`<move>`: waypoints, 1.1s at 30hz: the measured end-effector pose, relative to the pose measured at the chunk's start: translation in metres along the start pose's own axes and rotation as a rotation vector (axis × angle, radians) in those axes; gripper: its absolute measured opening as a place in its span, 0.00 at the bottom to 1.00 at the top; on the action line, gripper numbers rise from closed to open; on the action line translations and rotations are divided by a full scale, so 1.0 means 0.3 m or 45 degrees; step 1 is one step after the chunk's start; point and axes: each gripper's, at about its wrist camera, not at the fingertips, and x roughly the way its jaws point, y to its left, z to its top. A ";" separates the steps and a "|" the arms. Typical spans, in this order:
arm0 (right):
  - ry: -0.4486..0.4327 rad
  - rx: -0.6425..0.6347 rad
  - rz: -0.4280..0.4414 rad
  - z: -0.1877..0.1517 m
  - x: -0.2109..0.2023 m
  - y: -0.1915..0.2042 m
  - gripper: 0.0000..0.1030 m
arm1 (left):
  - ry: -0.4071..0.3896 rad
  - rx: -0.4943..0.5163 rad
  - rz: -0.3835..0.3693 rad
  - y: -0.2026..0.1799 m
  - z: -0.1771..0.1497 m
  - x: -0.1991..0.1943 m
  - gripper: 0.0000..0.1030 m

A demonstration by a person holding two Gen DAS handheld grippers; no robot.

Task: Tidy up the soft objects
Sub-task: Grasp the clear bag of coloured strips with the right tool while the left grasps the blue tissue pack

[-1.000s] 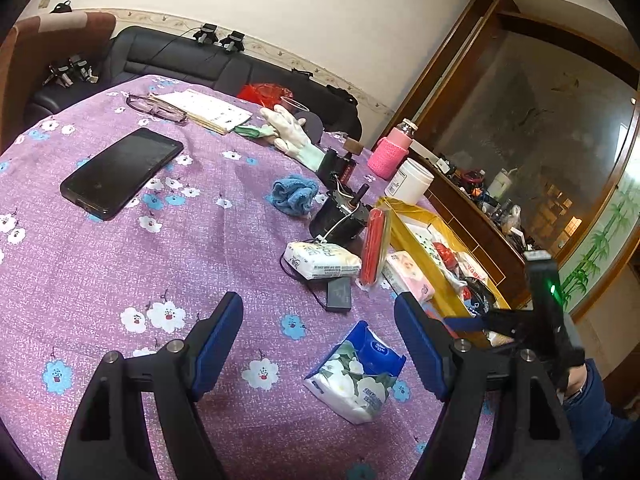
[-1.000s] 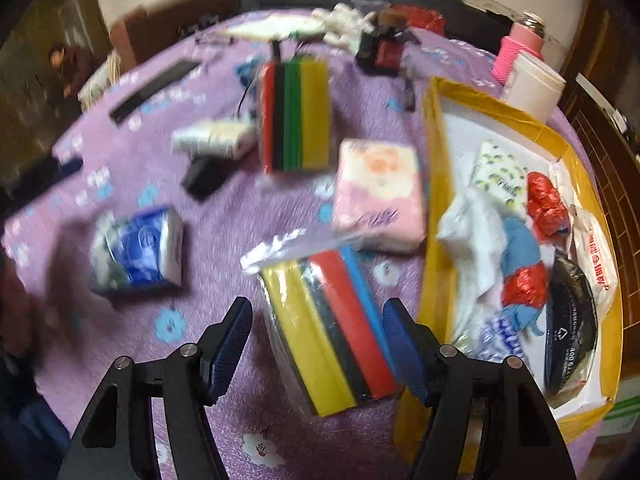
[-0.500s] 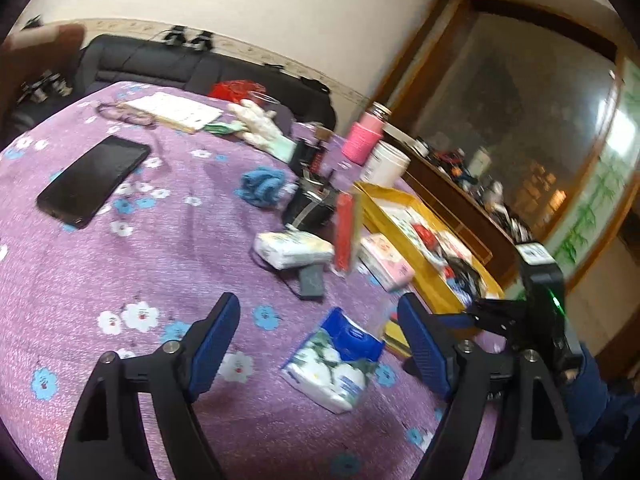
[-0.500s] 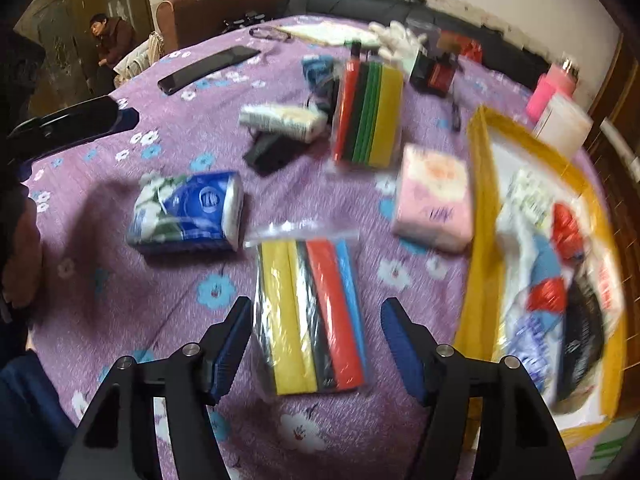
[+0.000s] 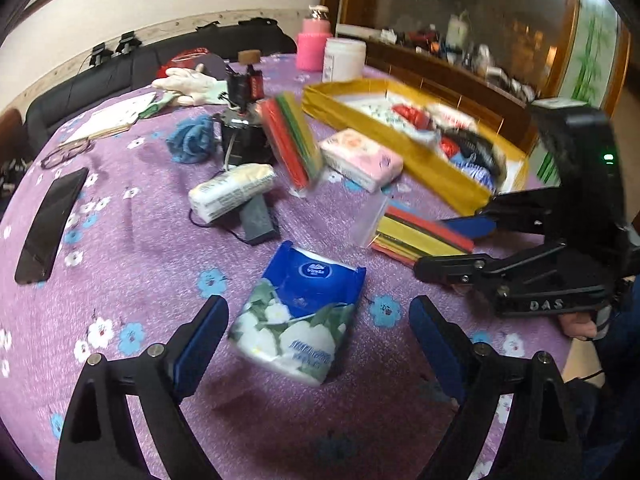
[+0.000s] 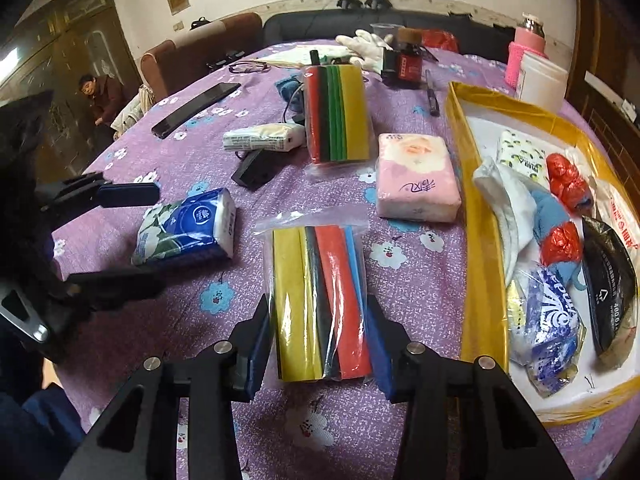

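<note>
Jaws on your right gripper are closing around the clear bag of coloured sponge strips; the blue pads sit right at the bag's two long edges, apparently touching, though you cannot tell how firmly they press. That bag lies flat on the purple flowered surface, near the yellow tray, which already holds soft packets and crumpled bags.

Your left gripper has its jaws wide and opening further, with the blue-and-white tissue pack lying between them on the surface, clear of both pads. In the right wrist view the same pack sits between the two dark fingers of that gripper.

Further back, the pink tissue pack lies just beside the tray's wall. A second sponge bundle stands propped up behind it, and a white tissue packet rests to its left, over a small black block. A black phone lies well apart.
</note>
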 end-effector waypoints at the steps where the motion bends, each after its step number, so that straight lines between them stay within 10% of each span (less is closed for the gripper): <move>1: -0.009 0.003 0.000 -0.004 0.001 0.001 0.46 | 0.003 0.008 0.021 -0.006 0.007 0.009 0.88; 4: -0.024 0.028 0.025 -0.007 -0.003 -0.010 0.46 | 0.018 -0.007 0.064 -0.002 0.023 0.033 0.53; 10: -0.015 0.034 -0.004 0.011 -0.002 0.000 0.46 | -0.079 -0.116 0.080 0.044 0.031 0.006 0.36; 16: -0.126 0.019 -0.020 0.130 -0.048 0.048 0.46 | -0.234 -0.353 0.140 0.154 0.037 -0.049 0.35; 20: -0.128 -0.031 -0.058 0.195 -0.030 0.098 0.46 | -0.159 -0.399 0.125 0.185 0.032 -0.028 0.36; 28: -0.086 0.009 -0.024 0.176 0.020 0.073 0.46 | -0.027 -0.410 0.070 0.201 0.028 0.036 0.70; 33: -0.082 0.014 -0.011 0.170 0.026 0.060 0.46 | 0.032 -0.296 0.094 0.141 0.035 0.075 0.49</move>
